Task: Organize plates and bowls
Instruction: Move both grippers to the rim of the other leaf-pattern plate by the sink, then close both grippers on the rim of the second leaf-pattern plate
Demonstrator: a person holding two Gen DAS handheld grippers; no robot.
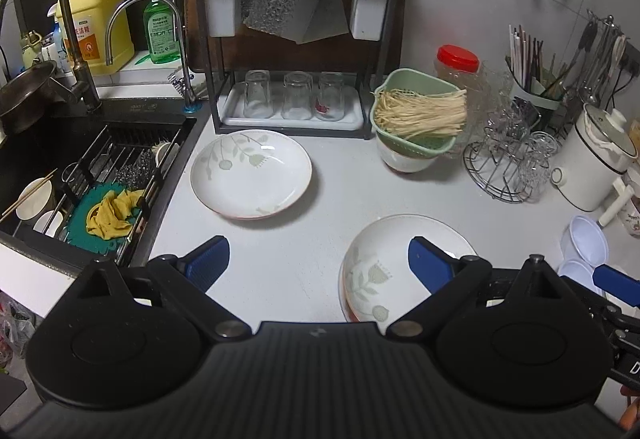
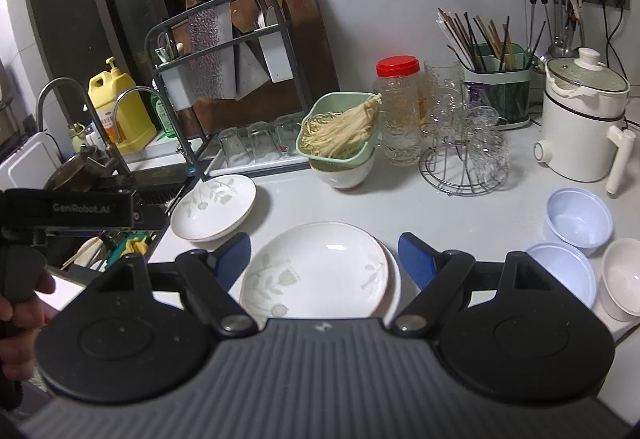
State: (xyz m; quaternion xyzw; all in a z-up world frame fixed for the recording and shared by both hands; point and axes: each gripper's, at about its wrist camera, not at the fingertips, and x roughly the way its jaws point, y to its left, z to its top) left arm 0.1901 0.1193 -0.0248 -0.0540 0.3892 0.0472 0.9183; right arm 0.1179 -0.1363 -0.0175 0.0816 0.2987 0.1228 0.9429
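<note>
Right gripper [image 2: 324, 259] view only: bowls [image 2: 579, 219]

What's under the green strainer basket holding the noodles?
The green strainer basket sits in a white bowl on the counter. The basket covers the bowl's inside, so its contents cannot be seen.

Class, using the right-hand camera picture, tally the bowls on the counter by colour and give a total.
Pale blue bowls: 2
White bowls: 2, one at the right edge and one under the green strainer
Total: 4
</note>
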